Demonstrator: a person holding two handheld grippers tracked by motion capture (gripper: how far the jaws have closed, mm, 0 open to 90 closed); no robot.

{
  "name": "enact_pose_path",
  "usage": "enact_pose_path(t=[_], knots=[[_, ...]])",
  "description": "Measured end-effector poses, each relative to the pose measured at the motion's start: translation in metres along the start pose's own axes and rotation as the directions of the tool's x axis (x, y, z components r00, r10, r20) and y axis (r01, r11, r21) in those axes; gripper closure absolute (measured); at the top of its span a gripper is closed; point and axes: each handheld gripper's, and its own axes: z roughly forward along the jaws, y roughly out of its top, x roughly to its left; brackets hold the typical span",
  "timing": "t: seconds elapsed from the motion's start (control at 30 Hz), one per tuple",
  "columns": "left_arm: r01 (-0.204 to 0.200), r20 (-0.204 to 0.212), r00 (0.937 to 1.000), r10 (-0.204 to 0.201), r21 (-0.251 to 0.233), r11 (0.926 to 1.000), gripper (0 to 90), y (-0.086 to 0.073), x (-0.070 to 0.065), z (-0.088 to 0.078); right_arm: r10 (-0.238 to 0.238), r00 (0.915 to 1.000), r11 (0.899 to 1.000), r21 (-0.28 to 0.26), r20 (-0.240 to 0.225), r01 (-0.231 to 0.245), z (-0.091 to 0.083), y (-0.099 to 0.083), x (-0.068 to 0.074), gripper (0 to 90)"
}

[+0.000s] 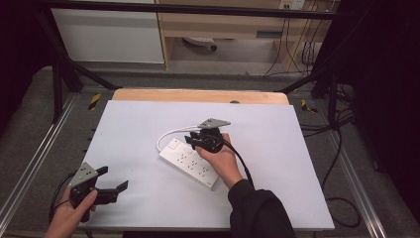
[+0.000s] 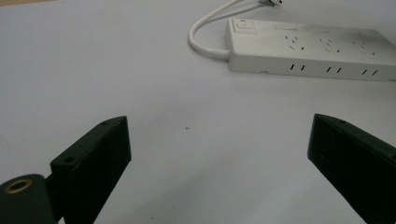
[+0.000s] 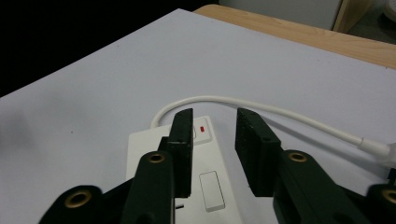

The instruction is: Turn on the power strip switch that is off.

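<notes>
A white power strip lies slantwise at the middle of the white table top, and its white cable loops off its far-left end. My right gripper hovers over that end, open by a narrow gap. In the right gripper view the jaws stand either side of the strip's switch with its red mark, and nothing is held. My left gripper is at the table's near-left corner, wide open and empty. From the left gripper the strip lies farther off.
A wooden board edge runs along the table's far side. Black frame bars and loose cables stand around the table. Cabinets stand beyond it.
</notes>
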Motion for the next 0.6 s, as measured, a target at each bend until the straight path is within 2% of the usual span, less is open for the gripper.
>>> enact_pose_path(t=[0.2,0.4,0.6], knots=[[0.002,0.0,1.0,-0.002,-0.001,1.0,6.1,0.0,0.0,0.0,0.012,0.9999,0.998,-0.057,-0.011,-0.012,-0.011,0.004,0.0,53.1],[0.001,0.0,1.0,-0.001,-0.001,1.0,6.1,0.0,0.0,0.0,0.022,0.9997,0.996,-0.084,0.009,-0.021,-0.023,0.008,-0.003,41.5],[0.002,0.0,1.0,-0.002,-0.003,1.0,6.1,0.0,0.0,0.0,0.039,0.9989,0.992,-0.117,0.028,-0.035,-0.037,0.011,-0.008,34.0]])
